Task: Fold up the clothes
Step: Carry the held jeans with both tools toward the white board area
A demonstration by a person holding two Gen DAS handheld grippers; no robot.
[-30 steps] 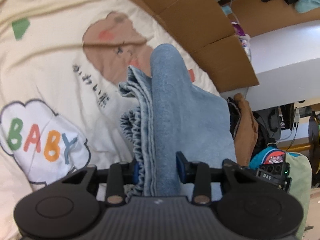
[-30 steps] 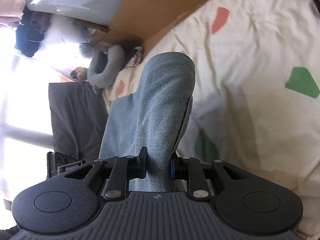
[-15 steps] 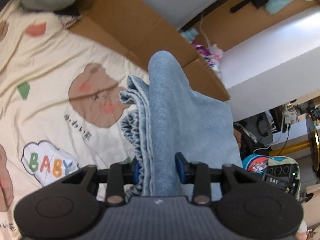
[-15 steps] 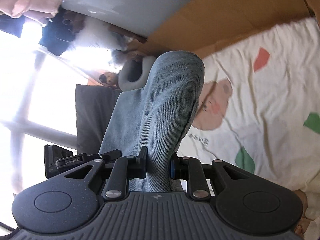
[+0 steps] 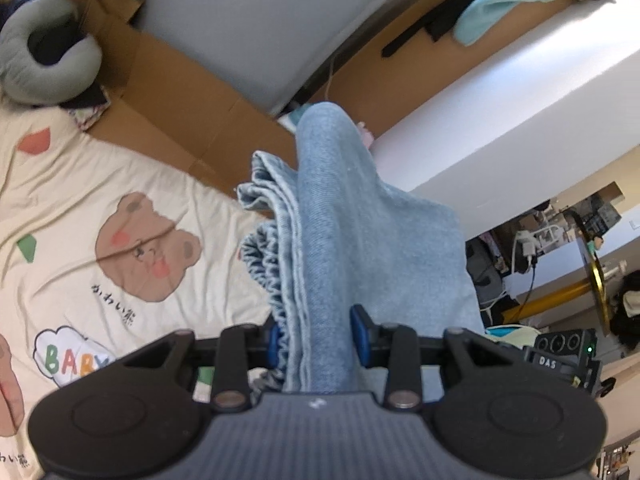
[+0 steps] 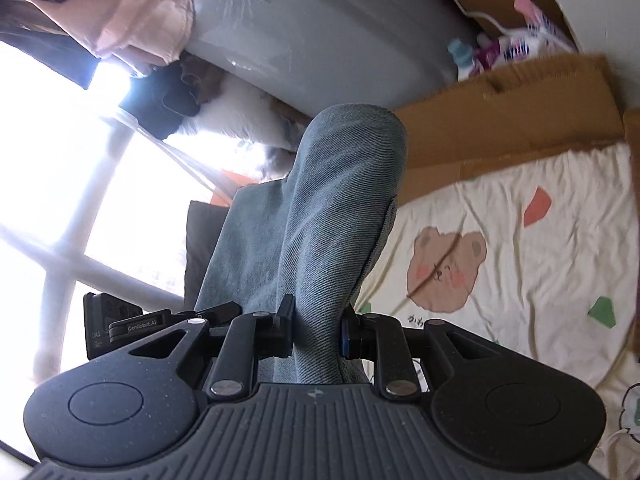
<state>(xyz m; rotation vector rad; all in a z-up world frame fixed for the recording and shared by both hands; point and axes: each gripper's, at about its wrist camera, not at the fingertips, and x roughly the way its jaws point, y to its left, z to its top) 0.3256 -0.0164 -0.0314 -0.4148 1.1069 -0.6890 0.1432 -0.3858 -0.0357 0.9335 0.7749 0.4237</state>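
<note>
Both grippers held the same piece of light-blue denim (image 5: 348, 240) up in the air, above a cream bedsheet (image 5: 80, 184) printed with a brown bear (image 5: 144, 248) and the word BABY. The left gripper (image 5: 316, 340) had its jaws clamped on a thick bunch of the cloth, several layers with a gathered, elastic-looking edge showing on the left side, so this end was probably the waistband. The right gripper (image 6: 316, 328) had its jaws clamped on a narrower roll of the same denim (image 6: 332, 208), with the blue pads pressed into the weave on either side.

From each view the cloth rose over the jaws and fell away out of sight (how much of it hung below, and whether any of it touched the sheet, could not be told). Flattened cardboard (image 5: 168, 92) lay along the far edge of the sheet, and a grey neck pillow (image 5: 44, 68) sat in the corner beyond it.

The step in hand looked like the lift: the garment raised by two points so that it would hang straight before being laid down. The next move would call for both grips to be kept firm, the two hands drawn apart enough to take out the slack, and the denim lowered flat onto the sheet so a fold line could be set. Letting one end slip would likely bunch the cloth again.
</note>
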